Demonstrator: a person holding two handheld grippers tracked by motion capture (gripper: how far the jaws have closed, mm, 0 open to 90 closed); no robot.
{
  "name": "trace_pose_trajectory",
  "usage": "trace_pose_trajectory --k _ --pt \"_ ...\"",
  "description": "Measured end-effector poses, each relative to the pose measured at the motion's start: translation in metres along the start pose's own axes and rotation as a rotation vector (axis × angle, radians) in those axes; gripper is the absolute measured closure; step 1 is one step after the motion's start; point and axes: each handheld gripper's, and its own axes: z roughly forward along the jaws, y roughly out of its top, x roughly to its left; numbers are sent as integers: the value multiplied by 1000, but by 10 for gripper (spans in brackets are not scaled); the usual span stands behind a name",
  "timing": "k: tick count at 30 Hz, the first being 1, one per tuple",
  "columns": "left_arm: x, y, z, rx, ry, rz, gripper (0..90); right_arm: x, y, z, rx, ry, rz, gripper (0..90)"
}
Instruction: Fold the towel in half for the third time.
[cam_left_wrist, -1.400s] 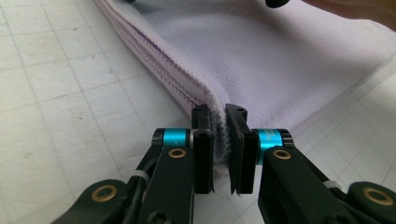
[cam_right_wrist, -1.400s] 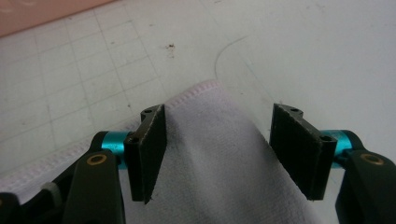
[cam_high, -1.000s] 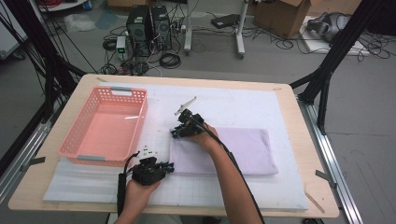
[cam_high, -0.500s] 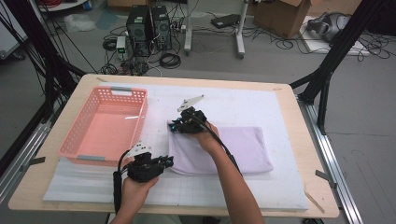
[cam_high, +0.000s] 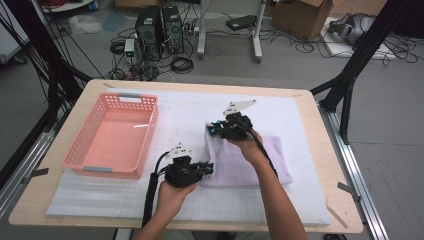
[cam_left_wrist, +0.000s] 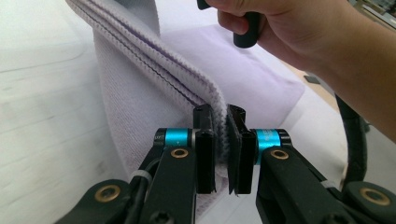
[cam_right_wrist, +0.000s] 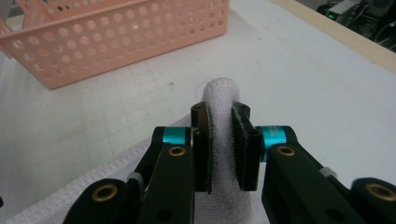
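Table (cam_high: 320, 210) w/ white mat (cam_high: 180, 115): bare mat behind and at right, pink basket (cam_high: 112, 137) at left, well apart from the towel (cam_high: 250, 165). Towel lies mid-mat, its left edge lifted. Left gripper (cam_high: 205, 170), forearm in from bottom, is clamped on the near corner; right gripper (cam_high: 214, 131), wrist bent left, is clamped on the far corner. No readable writing.

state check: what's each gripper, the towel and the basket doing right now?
Left gripper: shut on the towel's near edge.
Right gripper: shut on the far corner of the towel.
Pale lilac terry towel: left edge raised off the white mat, the rest lying flat.
Pink perforated plastic basket: upright on the mat, nothing inside.
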Motion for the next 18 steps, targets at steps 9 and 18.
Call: trace_pose_trajectory --k 9,18 --pt "-19 16 41 40 -50 16 828 -21 -23 -36 -6 -76 35 797" --pt "-35 23 75 73 -70 39 827 -40 -46 -61 18 -134 56 792"
